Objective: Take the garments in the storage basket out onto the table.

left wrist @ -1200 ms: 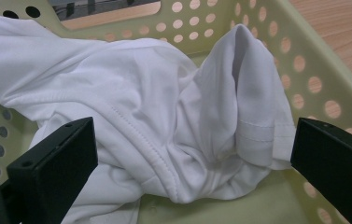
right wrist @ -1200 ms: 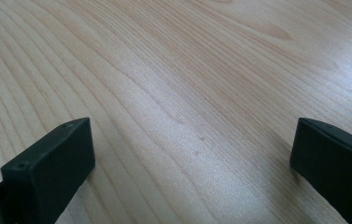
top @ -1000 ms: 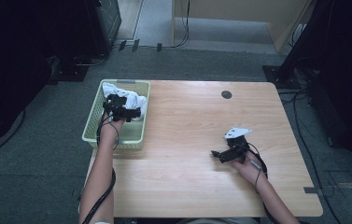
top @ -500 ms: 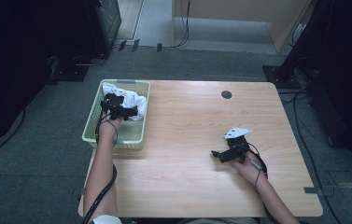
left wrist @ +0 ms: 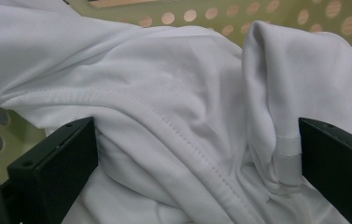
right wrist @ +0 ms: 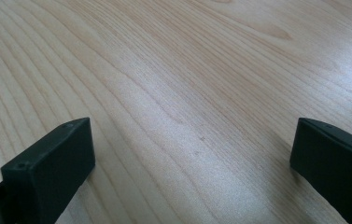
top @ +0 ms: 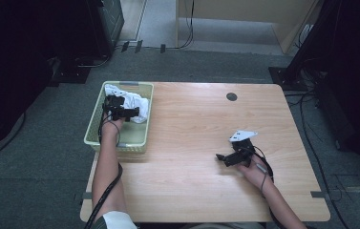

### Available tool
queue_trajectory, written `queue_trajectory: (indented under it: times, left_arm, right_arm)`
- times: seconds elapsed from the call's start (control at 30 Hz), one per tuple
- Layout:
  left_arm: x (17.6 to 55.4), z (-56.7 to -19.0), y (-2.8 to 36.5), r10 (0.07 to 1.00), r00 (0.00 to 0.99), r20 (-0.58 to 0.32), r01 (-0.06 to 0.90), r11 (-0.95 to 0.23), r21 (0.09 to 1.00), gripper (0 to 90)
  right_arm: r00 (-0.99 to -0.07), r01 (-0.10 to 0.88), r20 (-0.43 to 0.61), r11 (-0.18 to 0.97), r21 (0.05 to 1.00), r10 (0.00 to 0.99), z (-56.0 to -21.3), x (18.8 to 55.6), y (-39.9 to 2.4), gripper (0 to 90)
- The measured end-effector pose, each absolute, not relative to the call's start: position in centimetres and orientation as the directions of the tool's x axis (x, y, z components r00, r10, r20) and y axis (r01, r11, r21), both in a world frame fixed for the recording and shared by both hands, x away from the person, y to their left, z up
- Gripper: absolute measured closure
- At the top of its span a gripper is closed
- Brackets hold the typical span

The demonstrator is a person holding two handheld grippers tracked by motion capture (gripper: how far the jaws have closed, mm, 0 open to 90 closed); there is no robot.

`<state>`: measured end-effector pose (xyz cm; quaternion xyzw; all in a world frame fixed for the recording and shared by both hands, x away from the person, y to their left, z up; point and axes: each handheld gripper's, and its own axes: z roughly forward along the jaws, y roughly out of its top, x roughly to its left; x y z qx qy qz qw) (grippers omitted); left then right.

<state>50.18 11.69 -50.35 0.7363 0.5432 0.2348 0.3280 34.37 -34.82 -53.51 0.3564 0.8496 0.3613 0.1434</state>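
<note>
A crumpled white garment (top: pixel 131 101) lies in the far end of a pale green perforated basket (top: pixel 96 132) at the table's left edge. My left gripper (top: pixel 129 112) is down inside the basket, open, with its jaws spread wide on either side of the white cloth (left wrist: pixel 183 121); folds and a stitched hem bulge between them. My right gripper (top: pixel 221 158) rests low over the bare wooden table (top: pixel 192 129) at the right, open, with only wood grain (right wrist: pixel 187 116) between its jaws.
A dark round grommet (top: pixel 231 97) sits in the tabletop near the far edge. Cables (top: pixel 306 143) and dark equipment stands (top: pixel 292 71) lie on the grey floor around the table. The basket's perforated wall (left wrist: pixel 276 9) rises just beyond the cloth.
My left gripper has pushed a little farther into the basket toward the white garment. The right gripper has stayed where it was.
</note>
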Motion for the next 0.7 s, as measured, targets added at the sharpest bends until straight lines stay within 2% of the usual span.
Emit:
queue_trajectory:
  times: [0.17, 0.4, 0.5, 0.7]
  left_arm:
    - [50.8, -51.1, 12.1, 0.958, 0.283, -0.052, 0.663, -0.156, 0.732, 0.8]
    - [51.3, -52.0, 12.1, 0.951, 0.307, -0.044, 0.666, -0.182, 0.723, 0.8]
    - [51.3, -52.4, 12.2, 0.954, 0.288, -0.079, 0.674, -0.144, 0.725, 0.7]
    - [51.4, -52.4, 11.8, 0.96, 0.274, -0.057, 0.677, -0.15, 0.72, 0.0]
  right_arm:
    - [-0.705, 0.502, 0.014, 0.485, 0.716, 0.709, -53.5, 34.4, -34.8, 0.0]
    - [-0.705, 0.502, 0.013, 0.485, 0.716, 0.709, -53.5, 34.4, -34.8, 0.0]
    - [-0.705, 0.501, 0.013, 0.485, 0.717, 0.709, -53.5, 34.4, -34.8, 0.0]
    - [-0.705, 0.502, 0.014, 0.485, 0.716, 0.709, -53.5, 34.4, -34.8, 0.1]
